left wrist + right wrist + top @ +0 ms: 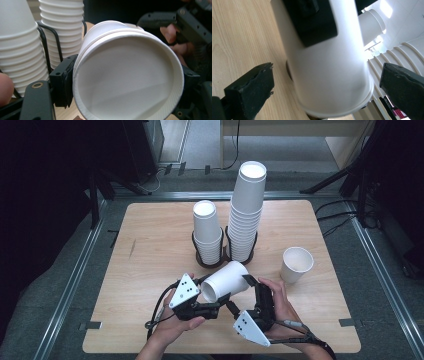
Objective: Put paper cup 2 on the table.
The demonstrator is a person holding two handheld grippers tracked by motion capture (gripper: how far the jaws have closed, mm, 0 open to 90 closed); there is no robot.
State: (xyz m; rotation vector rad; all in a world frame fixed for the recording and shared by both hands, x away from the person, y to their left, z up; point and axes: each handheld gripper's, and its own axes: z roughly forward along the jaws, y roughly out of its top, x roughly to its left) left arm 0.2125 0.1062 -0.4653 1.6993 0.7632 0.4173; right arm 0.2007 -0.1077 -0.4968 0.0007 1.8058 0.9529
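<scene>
The table carries two cup stacks in wire holders and a lone cup at the right; my left tongs clamp the tilted cup near its mouth, base toward the stacks; my right tongs stand wide astride its base end, not touching.

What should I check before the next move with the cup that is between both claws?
1. Left claw grips the tilted cup: ok, shut at its mouth end.
2. Right claw is open: ok, jaws apart on both sides of the cup.
3. One cup held, not two nested: cannot tell; a second rim line shows.
4. Loose cup is out of the way: ok, upright, apart.
5. Short stack and tall stack sit in the wire holder: ok.
</scene>
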